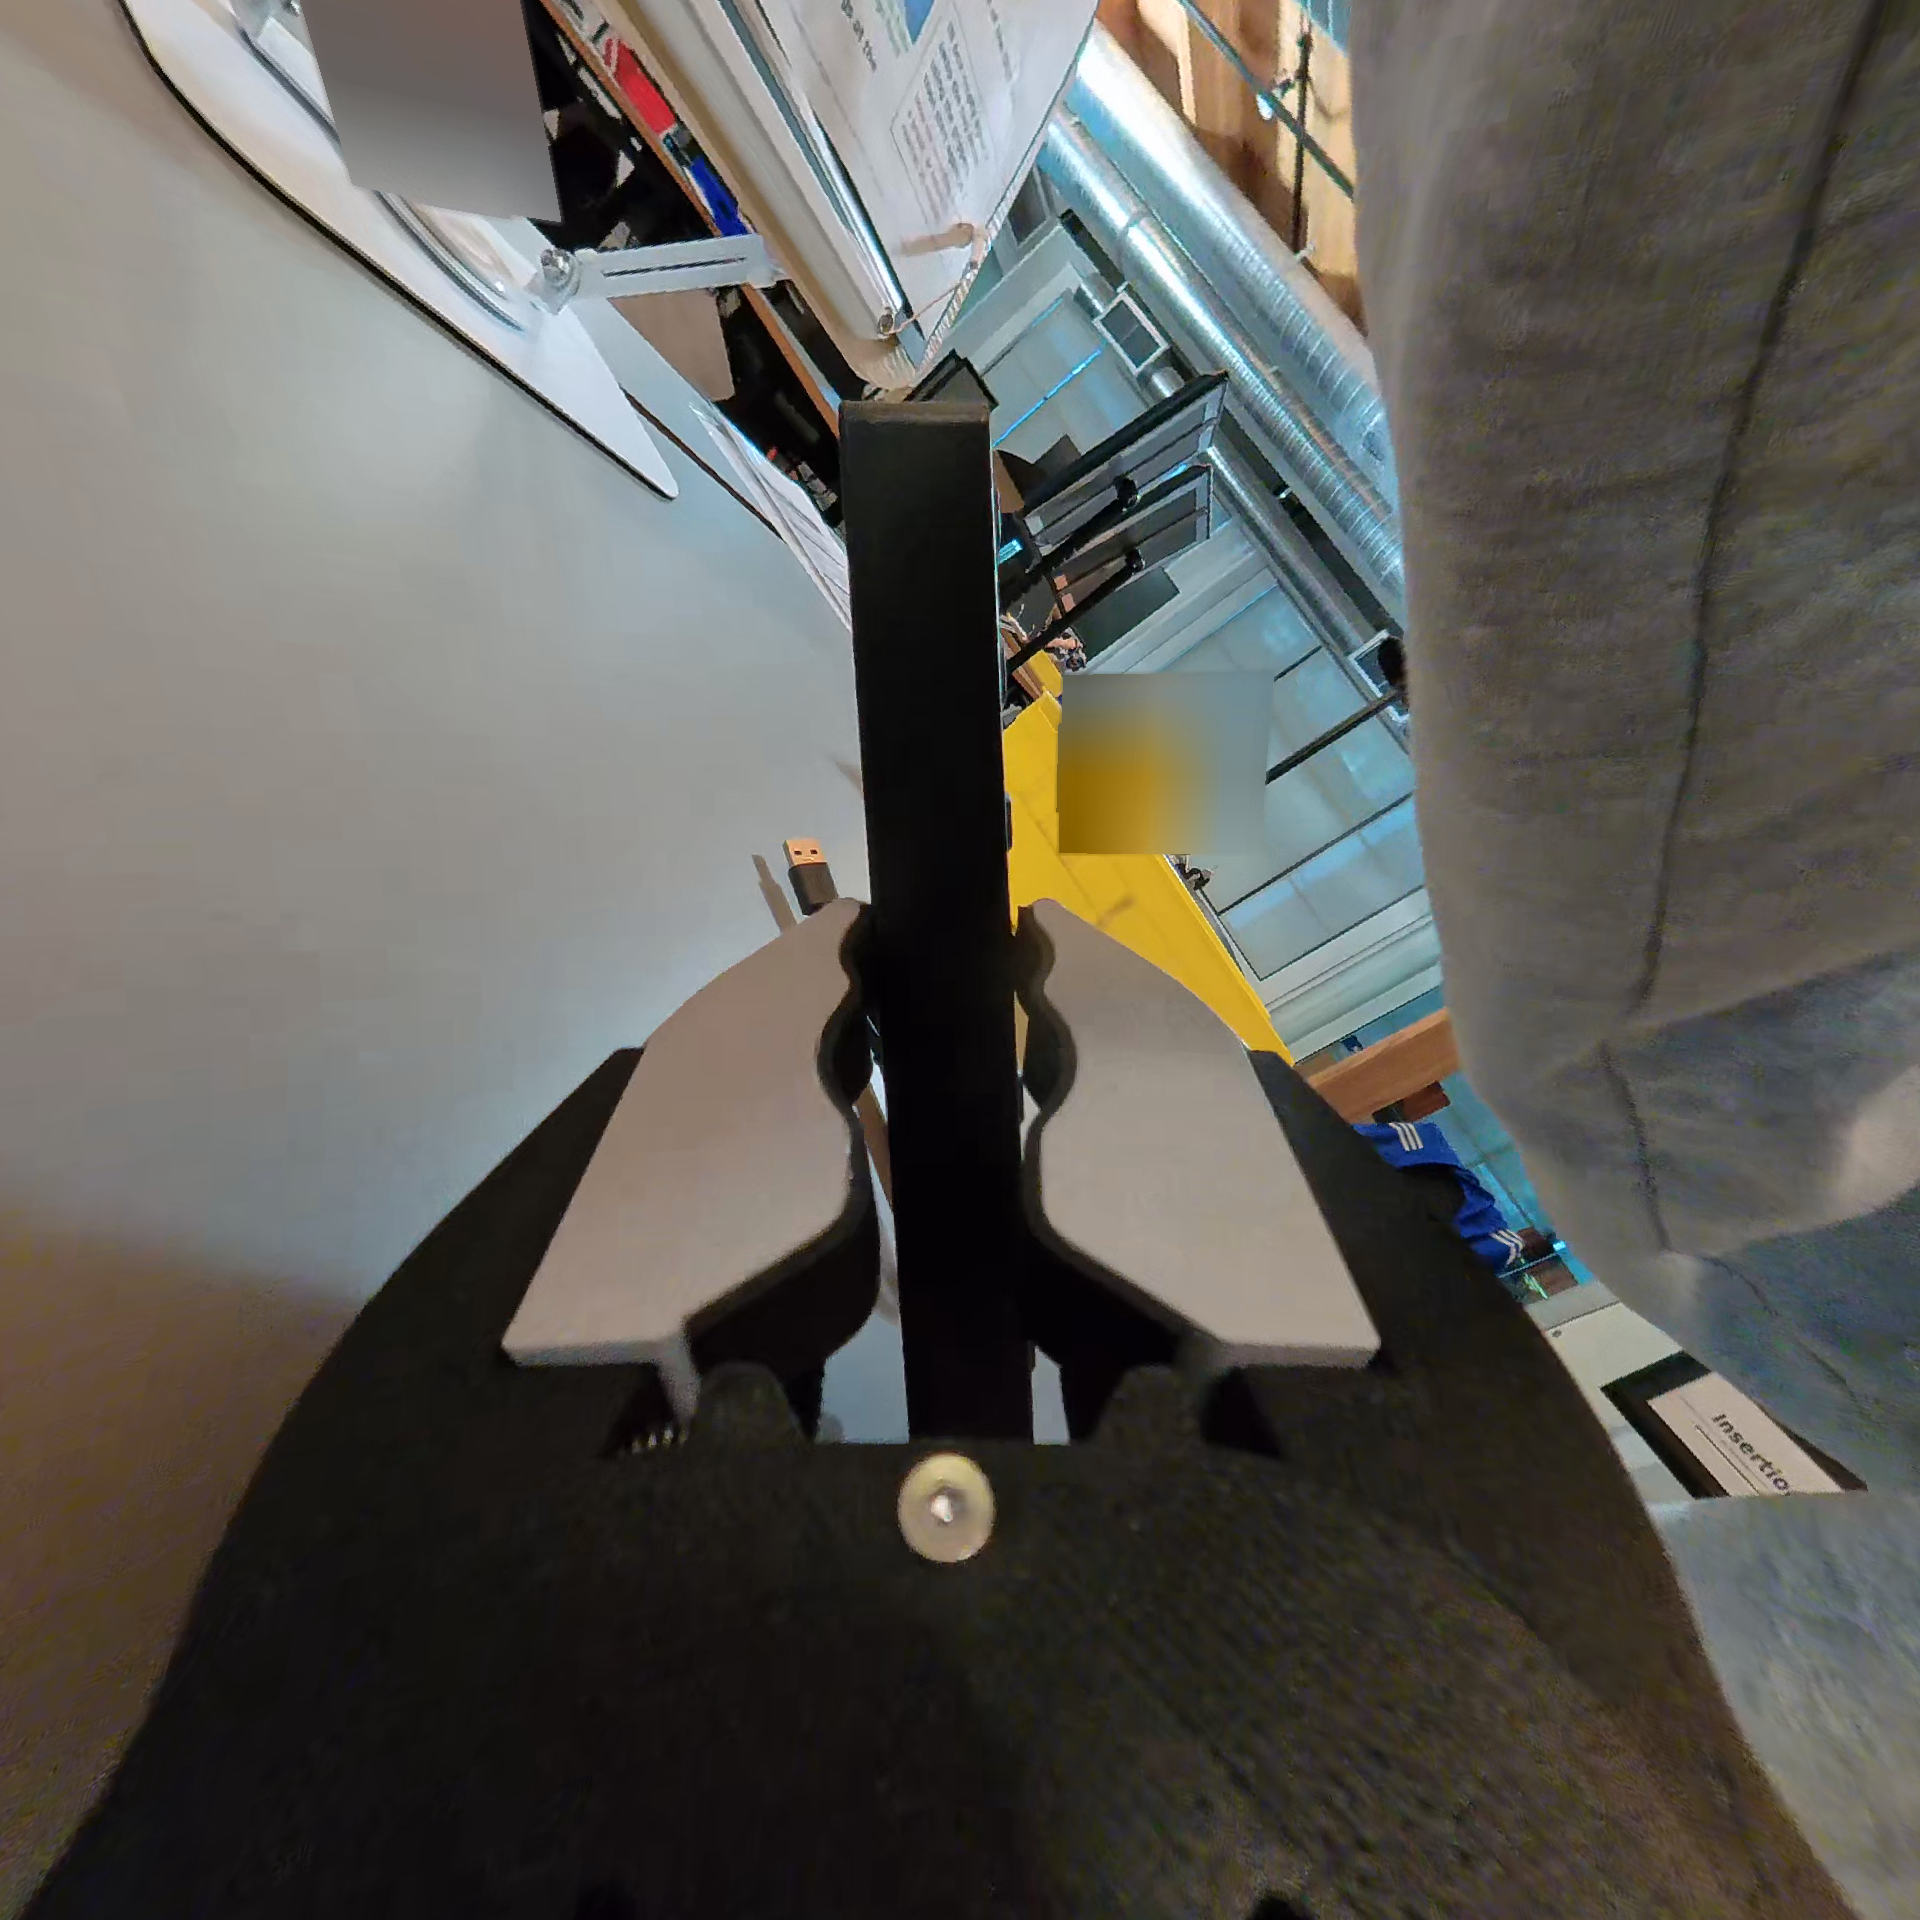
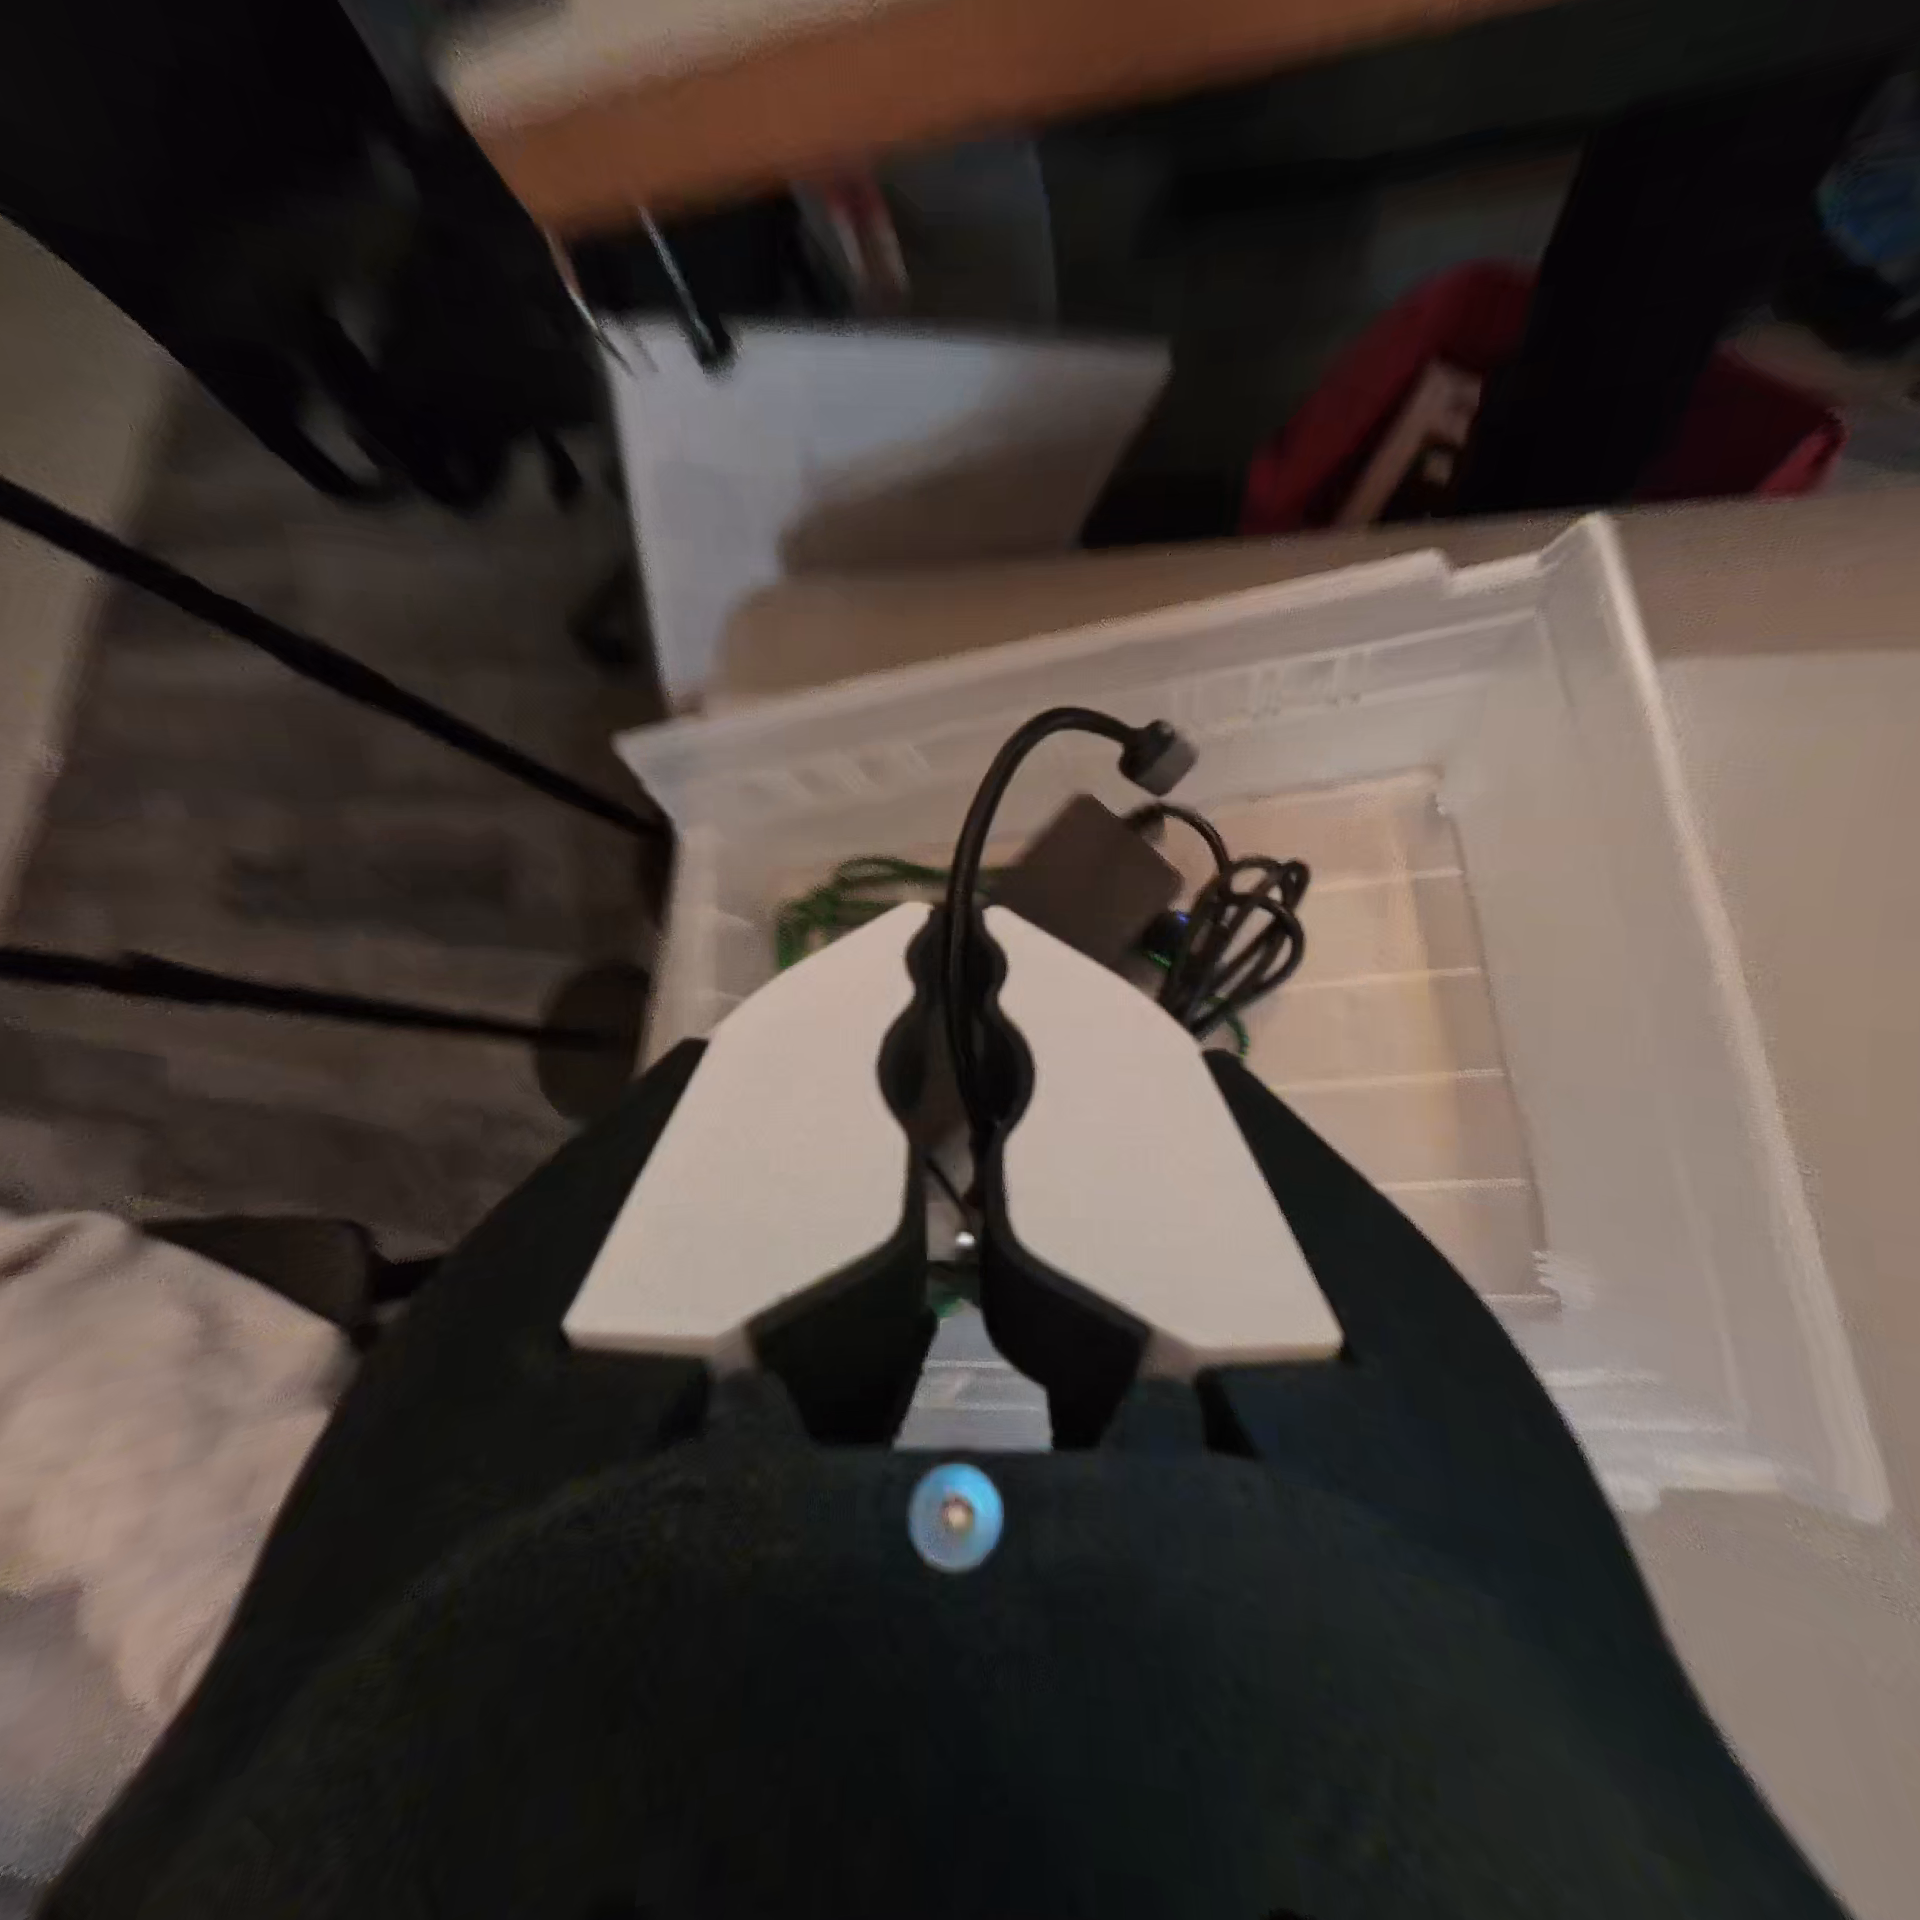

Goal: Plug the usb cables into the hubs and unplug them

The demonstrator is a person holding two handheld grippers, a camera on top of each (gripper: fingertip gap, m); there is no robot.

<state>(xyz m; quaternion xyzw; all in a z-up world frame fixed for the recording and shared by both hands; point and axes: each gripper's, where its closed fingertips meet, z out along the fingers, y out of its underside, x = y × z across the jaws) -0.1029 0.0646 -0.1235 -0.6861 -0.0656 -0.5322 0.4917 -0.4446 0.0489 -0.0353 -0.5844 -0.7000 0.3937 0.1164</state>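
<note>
In the left wrist view my left gripper (image 1: pixel 940 925) is shut on a long black bar-shaped hub (image 1: pixel 920 675), held on edge and pointing away from me. A USB plug (image 1: pixel 808 871) on a black cable shows just left of the left fingertip, over the white table (image 1: pixel 364 779). In the right wrist view my right gripper (image 2: pixel 956 925) is shut on a thin black USB cable (image 2: pixel 982 800) that arcs up and ends in a grey plug (image 2: pixel 1158 758). It hangs over a white bin (image 2: pixel 1621 935) holding a dark hub (image 2: pixel 1091 862) and coiled black (image 2: pixel 1242 935) and green cables (image 2: pixel 831 894).
A person's grey sleeve (image 1: pixel 1662 623) fills the right of the left wrist view. A white stand base (image 1: pixel 582 364) sits on the table at upper left. A yellow object (image 1: pixel 1122 914) lies behind the held hub. Wooden floor (image 2: pixel 260 831) and a red bag (image 2: pixel 1455 405) lie beyond the bin.
</note>
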